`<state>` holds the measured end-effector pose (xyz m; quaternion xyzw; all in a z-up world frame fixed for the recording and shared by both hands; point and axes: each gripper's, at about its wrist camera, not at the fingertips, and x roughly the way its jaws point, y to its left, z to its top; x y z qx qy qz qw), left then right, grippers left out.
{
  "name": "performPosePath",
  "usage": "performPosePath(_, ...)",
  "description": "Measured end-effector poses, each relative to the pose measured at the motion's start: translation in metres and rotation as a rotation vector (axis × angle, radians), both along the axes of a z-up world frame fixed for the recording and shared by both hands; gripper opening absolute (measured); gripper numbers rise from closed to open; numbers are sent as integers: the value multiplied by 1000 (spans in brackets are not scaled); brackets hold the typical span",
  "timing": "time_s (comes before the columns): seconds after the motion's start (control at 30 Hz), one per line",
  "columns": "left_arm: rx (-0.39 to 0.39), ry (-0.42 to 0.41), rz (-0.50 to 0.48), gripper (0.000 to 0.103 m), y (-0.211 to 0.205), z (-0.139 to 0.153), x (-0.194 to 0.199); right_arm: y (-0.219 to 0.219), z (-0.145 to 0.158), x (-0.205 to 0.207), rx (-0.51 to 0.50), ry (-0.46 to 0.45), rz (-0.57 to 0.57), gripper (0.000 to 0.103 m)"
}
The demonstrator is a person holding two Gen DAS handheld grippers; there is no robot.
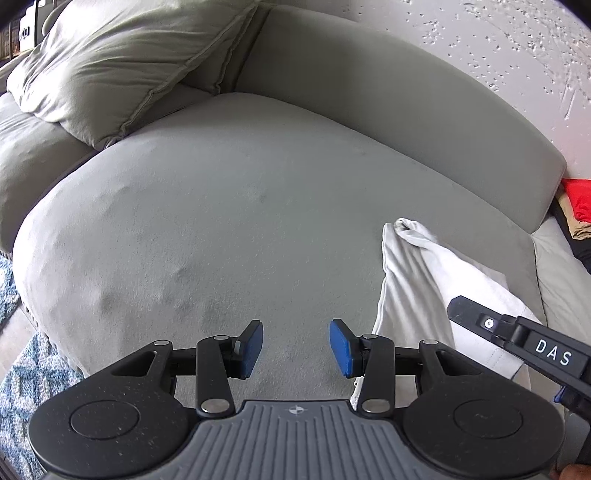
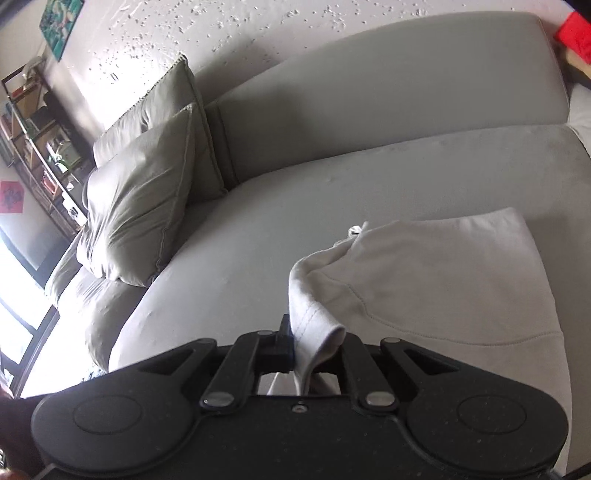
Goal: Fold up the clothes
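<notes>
White garment — on sofa cushion | right tongs clamp its edge | left tongs — spread wide, empty, hovering above cushion

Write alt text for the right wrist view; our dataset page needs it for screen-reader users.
The right tool is shut on a fold of a white garment, which lies partly folded on a grey sofa seat. Two grey cushions lean at the sofa's left end, below a textured white wall.

White sweatshirt lies partly folded on grey sofa seat, ribbed edge lifted and bunched at near side.
</notes>
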<state>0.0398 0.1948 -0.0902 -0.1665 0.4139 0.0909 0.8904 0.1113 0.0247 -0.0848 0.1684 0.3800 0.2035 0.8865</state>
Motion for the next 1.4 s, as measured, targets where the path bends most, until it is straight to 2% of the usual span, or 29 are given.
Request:
performPosePath(0.23, -26, -31, 41, 41, 6, 2, -5, 19, -7, 3, -30, 19, 67, 5)
performPosePath(0.3, -19, -47, 58, 41, 7, 4, -7, 21, -10, 7, -25, 53, 129, 14)
performPosePath(0.37, -17, -66, 68, 41, 7, 5, -8, 15, -8, 4, 20, 59, 181, 15)
performPosePath(0.4, -19, -74, 68, 41, 7, 6, -9, 10, -6, 2, 40, 60, 206, 21)
performPosePath(0.5, -8, -85, 48, 40, 3, 7, -8, -18, 9, -5, 42, 33, 216, 29)
performPosePath(0.57, 15, -86, 14, 35, -5, 7, -6, -50, 17, -6, 65, 29, 164, 31)
performPosePath(0.63, 40, -97, -47, 16, -17, 6, -3, -84, 20, -3, 107, 43, 91, 32)
performPosePath(0.7, 67, -108, -130, 13, -37, 7, 2, -112, 20, -3, 95, 39, 43, 31)
performPosePath(0.77, 109, -92, -209, 13, -58, 2, 12, -118, 14, -5, 42, 26, 59, 28)
performPosePath(0.87, 242, -26, -289, 14, -92, -11, 31, -114, 1, -10, -56, 5, 121, 26)
performPosePath(0.9, 294, 11, -294, 16, -101, -17, 37, -113, -4, -11, -89, -3, 141, 26)
performPosePath(0.93, 349, 62, -278, 23, -106, -25, 43, -110, -8, -14, -132, -4, 166, 26)
performPosePath(0.97, 404, 113, -261, 24, -110, -33, 49, -105, -13, -19, -193, 4, 198, 26)
performPosePath(1.03, 465, 144, -229, 26, -113, -37, 51, -93, -24, -29, -314, 20, 262, 26)
performPosePath(1.07, 468, 145, -225, 26, -112, -37, 49, -92, -26, -34, -354, 31, 284, 26)
performPosePath(1.2, 406, 77, -263, 27, -111, -20, 50, -116, -10, -48, -339, 95, 290, 25)
performPosePath(1.33, 333, -2, -308, 26, -111, -2, 52, -152, 5, -36, -191, 107, 237, 27)
performPosePath(1.4, 296, -41, -330, 26, -111, 7, 53, -167, 8, -19, -91, 117, 179, 35)
